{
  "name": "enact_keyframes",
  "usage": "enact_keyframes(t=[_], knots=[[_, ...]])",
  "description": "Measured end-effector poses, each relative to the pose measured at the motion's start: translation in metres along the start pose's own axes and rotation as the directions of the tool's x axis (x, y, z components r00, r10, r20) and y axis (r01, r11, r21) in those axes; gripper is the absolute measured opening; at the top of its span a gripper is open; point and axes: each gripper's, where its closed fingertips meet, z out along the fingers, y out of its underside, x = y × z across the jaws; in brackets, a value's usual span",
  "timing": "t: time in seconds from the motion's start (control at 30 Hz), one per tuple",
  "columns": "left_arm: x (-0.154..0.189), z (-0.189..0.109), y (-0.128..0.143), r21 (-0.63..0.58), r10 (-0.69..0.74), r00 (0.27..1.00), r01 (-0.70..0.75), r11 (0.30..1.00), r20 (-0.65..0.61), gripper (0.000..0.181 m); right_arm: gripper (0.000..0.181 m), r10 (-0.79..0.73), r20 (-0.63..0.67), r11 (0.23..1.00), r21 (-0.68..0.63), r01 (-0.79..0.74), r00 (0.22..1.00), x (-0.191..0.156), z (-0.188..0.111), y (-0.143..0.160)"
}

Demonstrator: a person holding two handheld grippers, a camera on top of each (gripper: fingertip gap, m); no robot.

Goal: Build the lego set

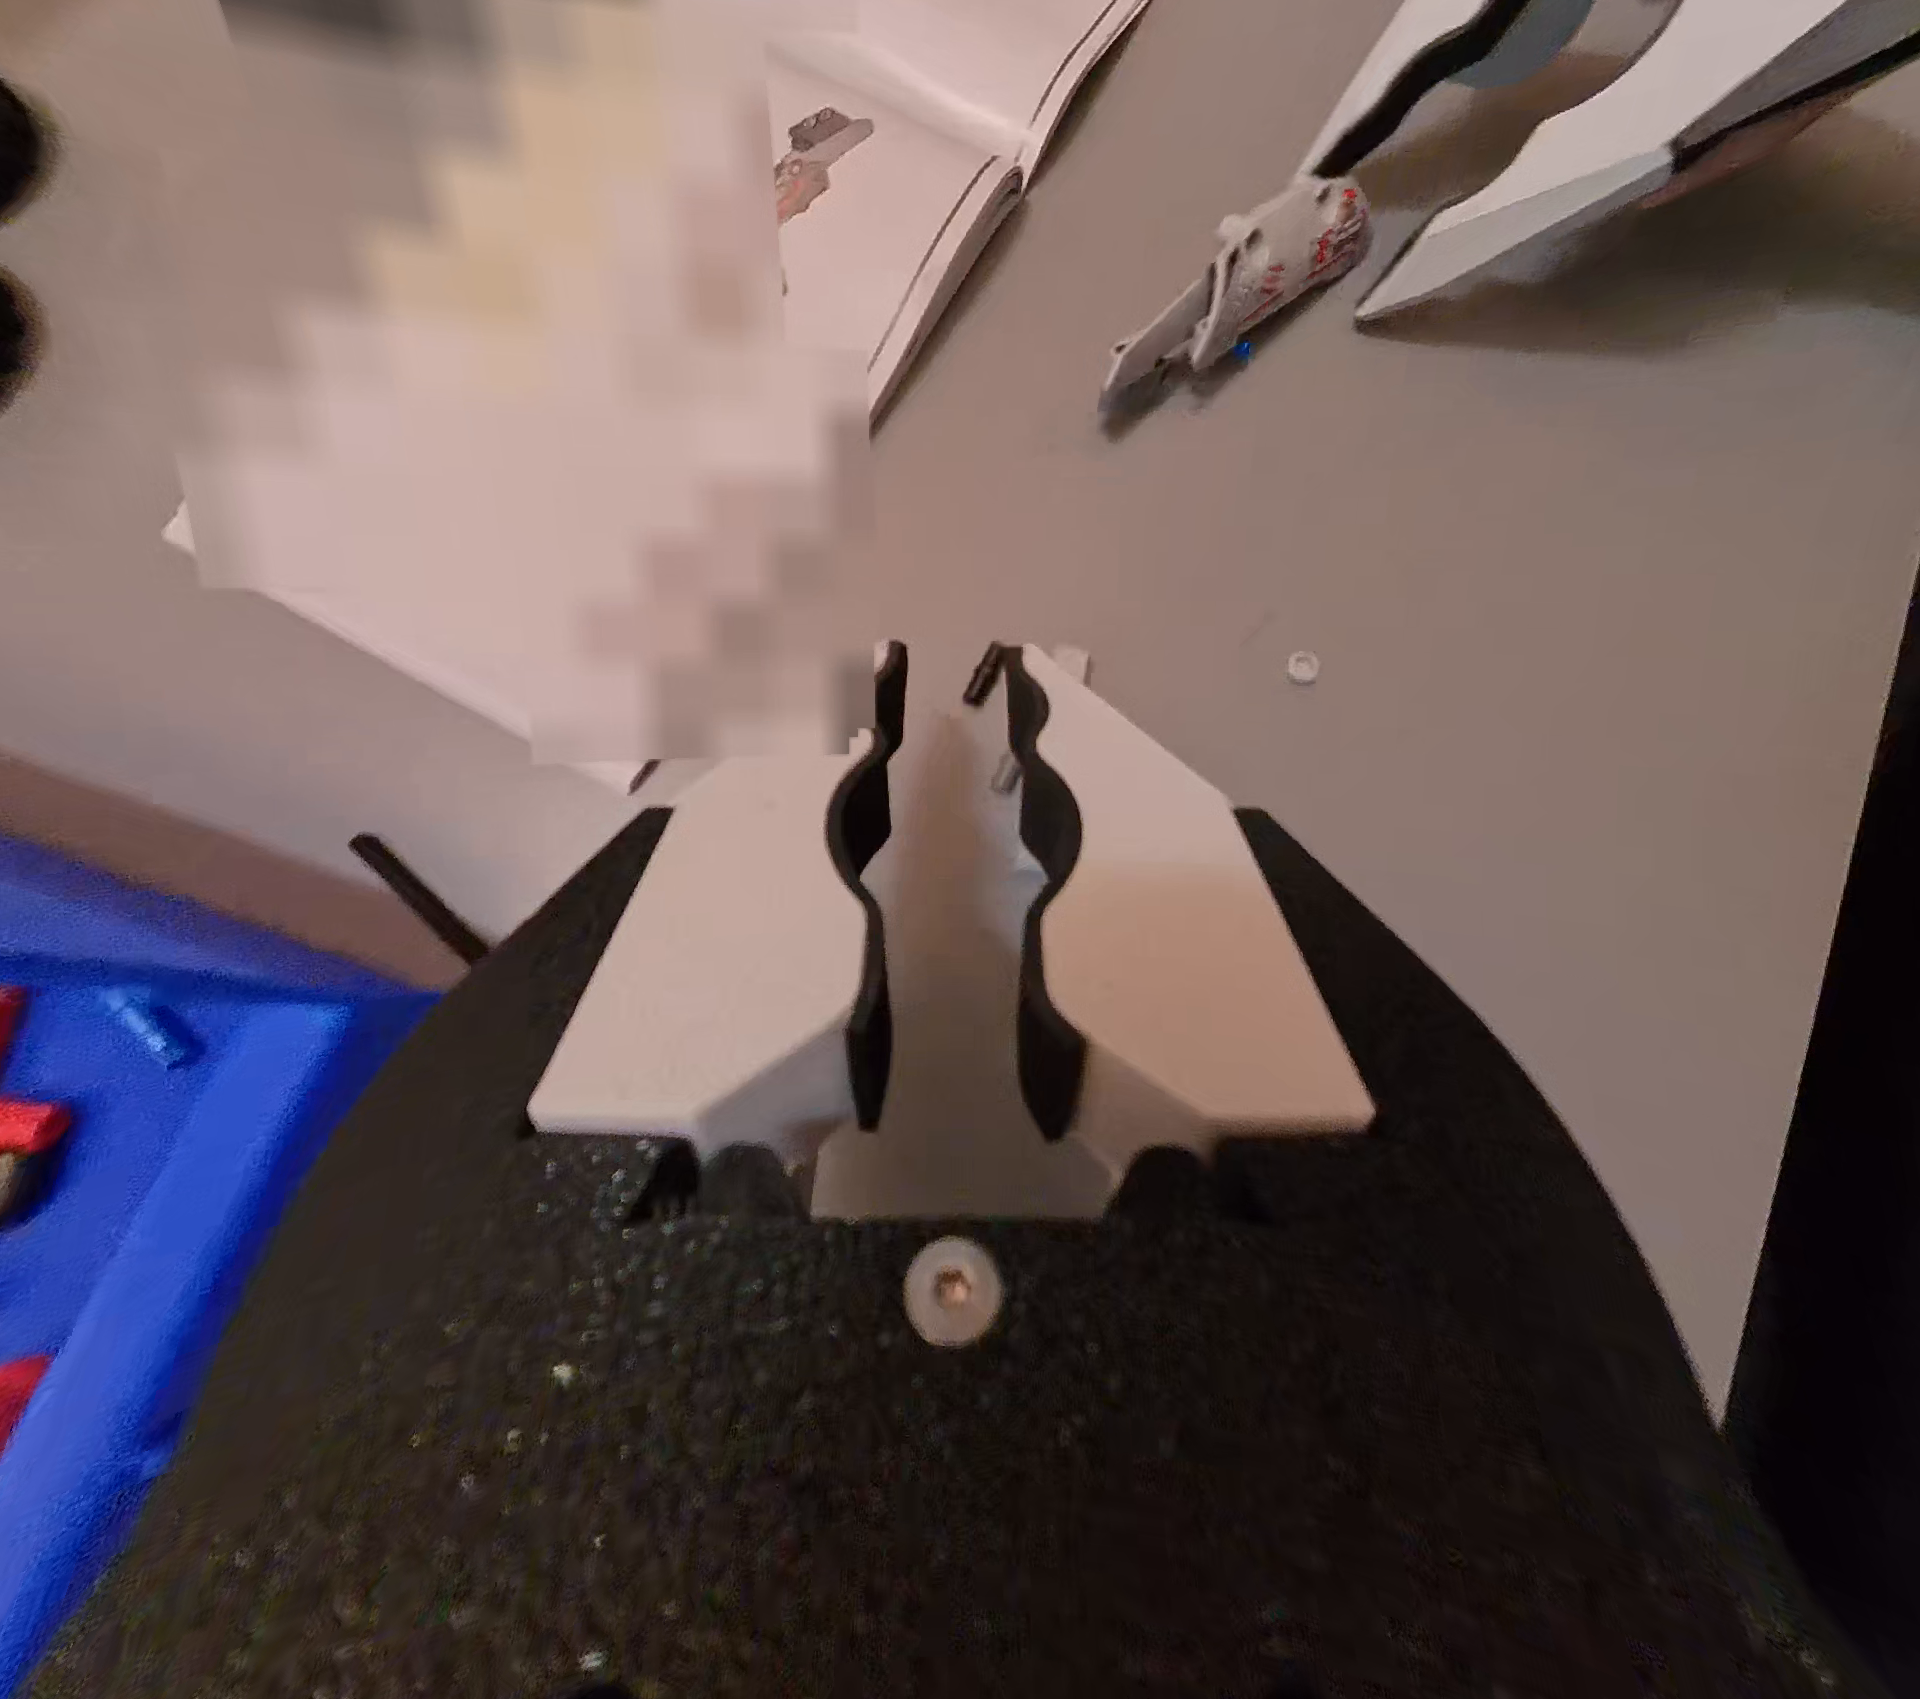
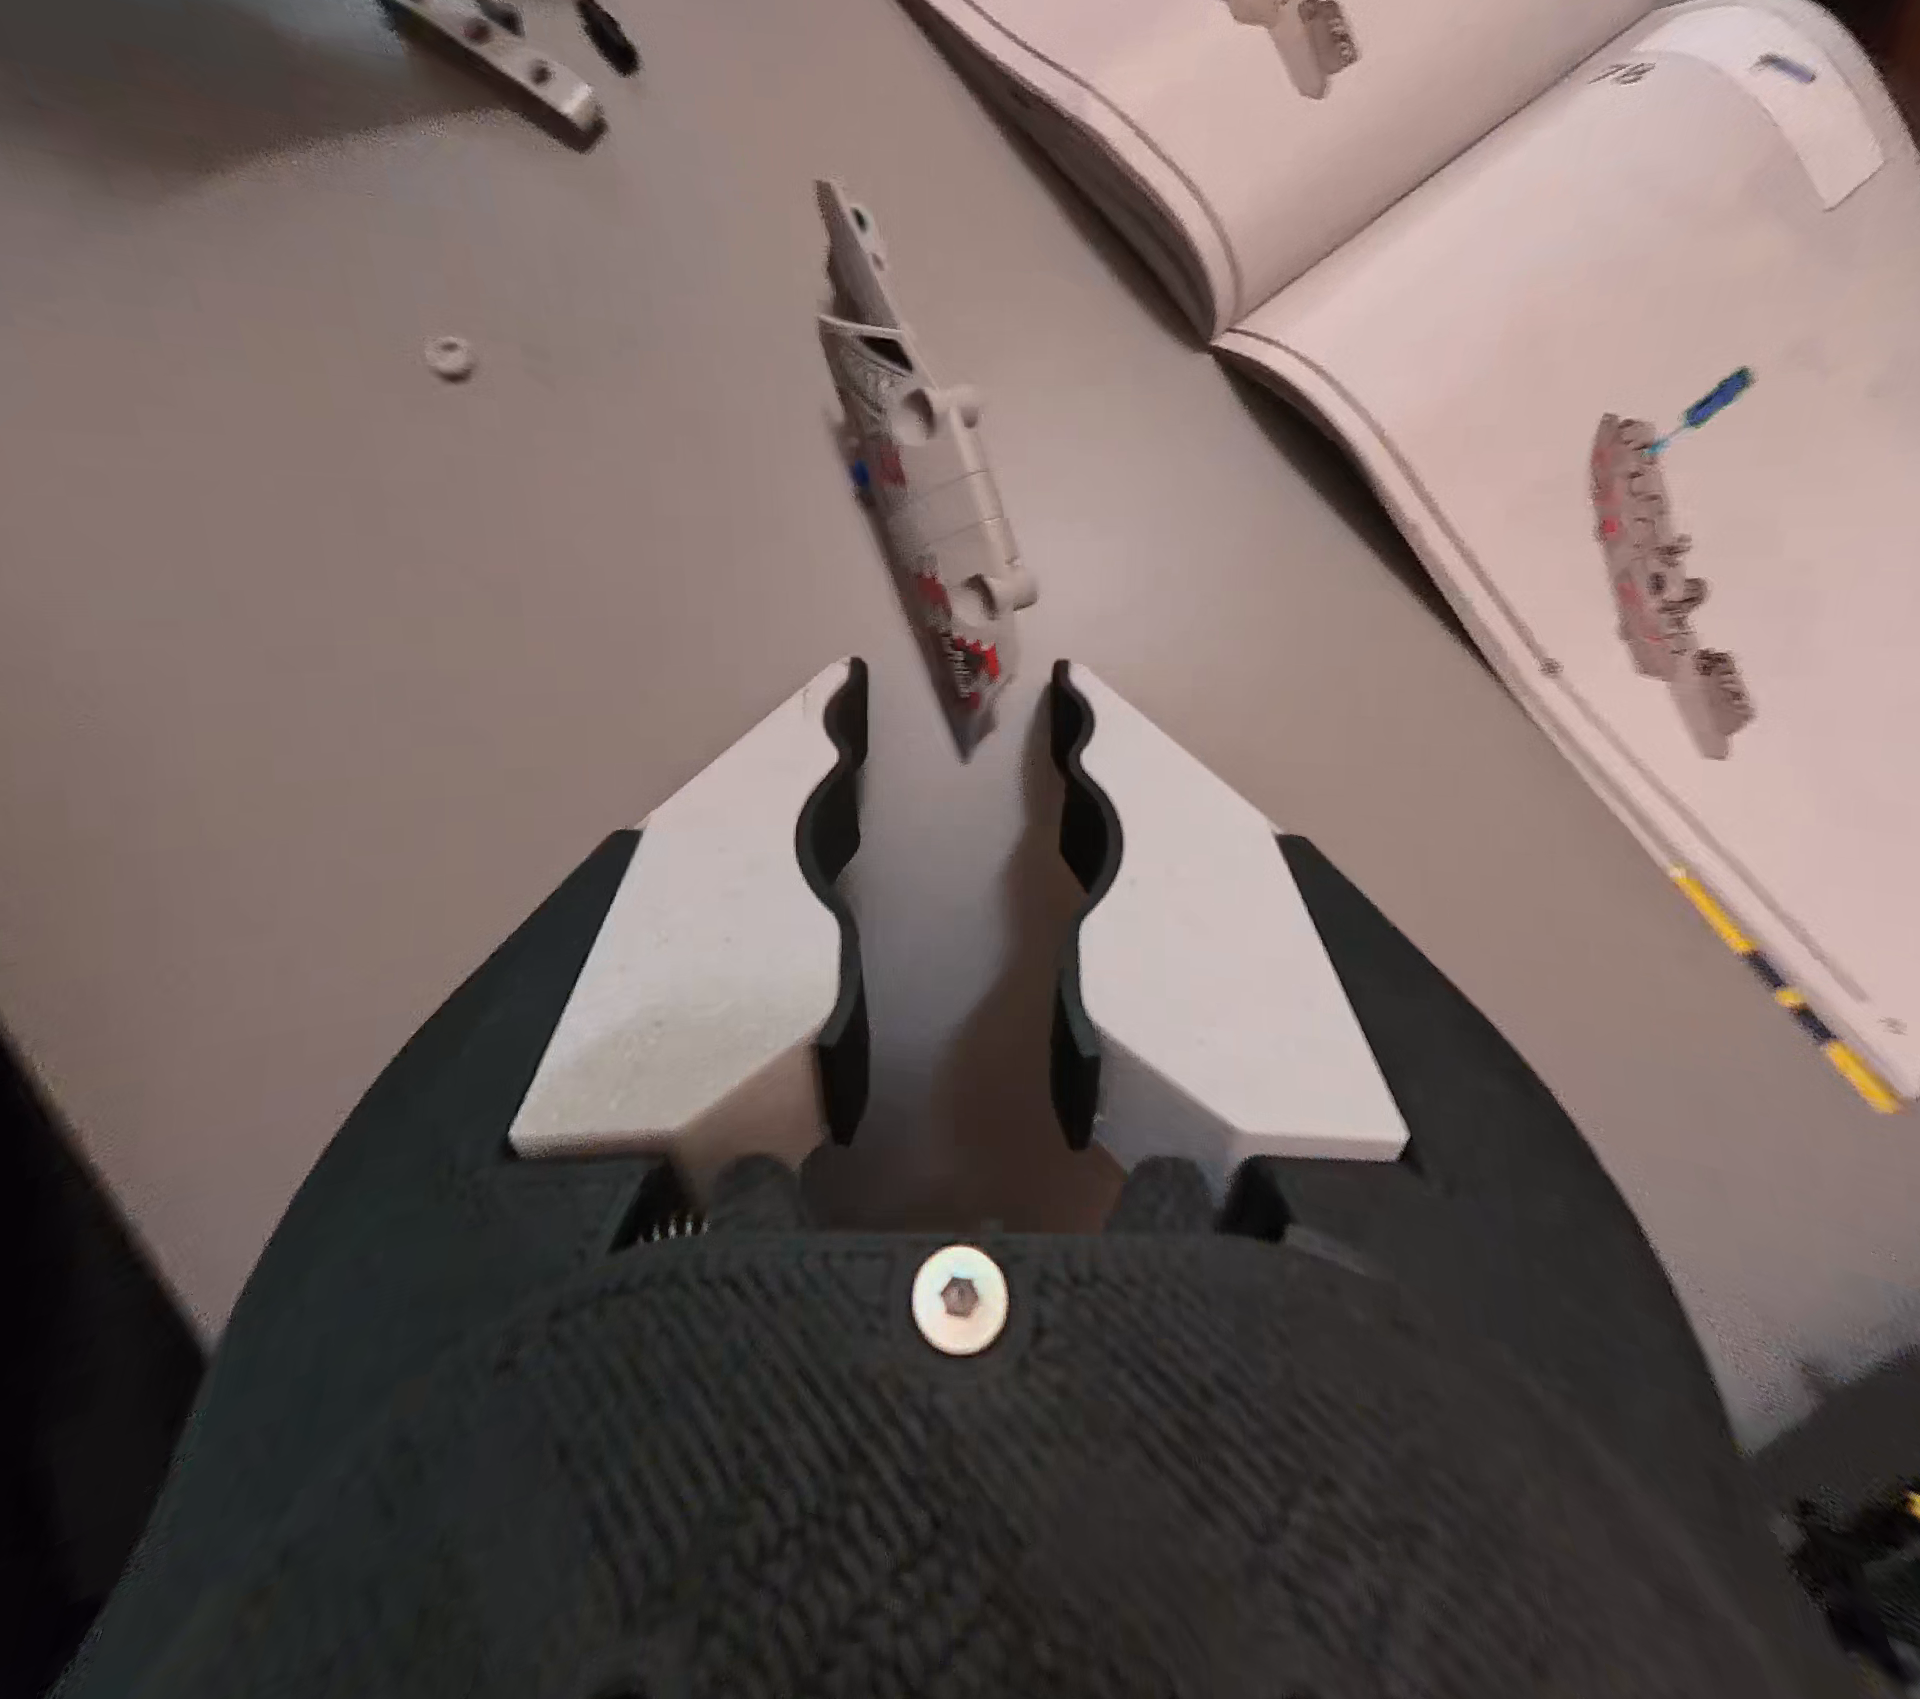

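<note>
The grey model (image 2: 920, 496), patched with red, lies on the tabletop (image 2: 416, 610) at the middle of the right wrist view, its near tip reaching between the fingertips of the right gripper (image 2: 956, 683). Those jaws are spread and hold nothing. An open booklet (image 2: 1455, 195) fills the upper right. A grey beam (image 2: 488, 51) sits in the upper left, with a small ring (image 2: 451, 357) below it.

In the left wrist view, the left gripper (image 1: 945, 662) has a narrow gap between its jaws; a small dark pin (image 1: 982, 675) sits at one tip, though I cannot tell whether it is held. A blue tray (image 1: 208, 1130) shows at lower left.
</note>
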Motion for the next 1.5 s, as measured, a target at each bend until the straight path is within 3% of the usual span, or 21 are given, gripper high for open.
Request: enact_keyframes(t=[0.03,0.2,0.33,0.53,0.63,0.73,0.83,0.87,0.97,1.17,1.3,1.5], knots=[[-0.003,-0.003,0.002,-0.008,0.002,1.0,-0.002,1.0,0.007,0.016,0.033,0.029,0.019,1.0,-0.007,-0.029,0.999,-0.007,-0.001,0.001],[-0.007,-0.006,0.005,-0.009,-0.01,1.0,0.01,1.0,0.009,0.015,0.035,0.102,0.108,0.995,-0.007,-0.102,0.989,-0.038,-0.003,0.002],[-0.003,-0.001,0.007,-0.033,0.023,1.0,-0.023,0.999,0.01,0.015,0.036,0.025,-0.064,1.0,-0.005,-0.025,0.998,-0.014,-0.006,0.003],[0.013,0.015,-0.01,0.029,0.042,0.999,-0.042,0.999,-0.006,0.015,0.019,0.059,0.04,0.996,0.057,-0.061,0.997,-0.019,-0.001,-0.006],[0.016,0.023,-0.012,0.021,0.068,0.997,-0.068,0.997,0.02,0.015,0.011,0.228,0.088,0.97,0.066,-0.234,0.97,-0.014,-0.001,-0.004],[0.013,0.027,-0.018,0.043,0.062,0.996,-0.064,0.997,0.061,0.015,0.005,0.406,0.172,0.891,0.143,-0.431,0.898,-0.01,-0.005,-0.008],[0.016,0.03,-0.021,0.06,0.069,0.996,-0.073,0.996,0.058,0.015,0.006,0.471,0.275,0.83,0.185,-0.526,0.838,-0.012,-0.012,-0.011],[0.015,0.03,-0.021,0.055,0.077,0.995,-0.081,0.995,0.062,0.015,0.008,0.468,0.244,0.834,0.196,-0.516,0.849,-0.007,-0.014,-0.008],[0.008,0.025,-0.018,0.04,0.078,0.993,-0.082,0.996,0.09,0.015,0.039,0.429,0.047,0.877,0.215,-0.429,0.902,0.015,-0.018,0.002],[-0.007,0.008,-0.017,0.068,0.03,0.993,-0.038,0.997,0.11,0.015,0.038,0.237,-0.072,0.965,0.128,-0.227,0.969,0.007,-0.014,0.01],[-0.013,0.002,-0.014,0.066,0.017,0.993,-0.025,0.998,0.117,0.015,0.027,0.208,-0.024,0.976,0.071,-0.205,0.978,-0.015,-0.009,0.009],[-0.01,0.005,-0.013,0.066,0.02,0.995,-0.026,0.997,0.096,0.015,0.033,0.287,0.23,0.94,0.117,-0.319,0.93,-0.062,-0.004,-0.017]])
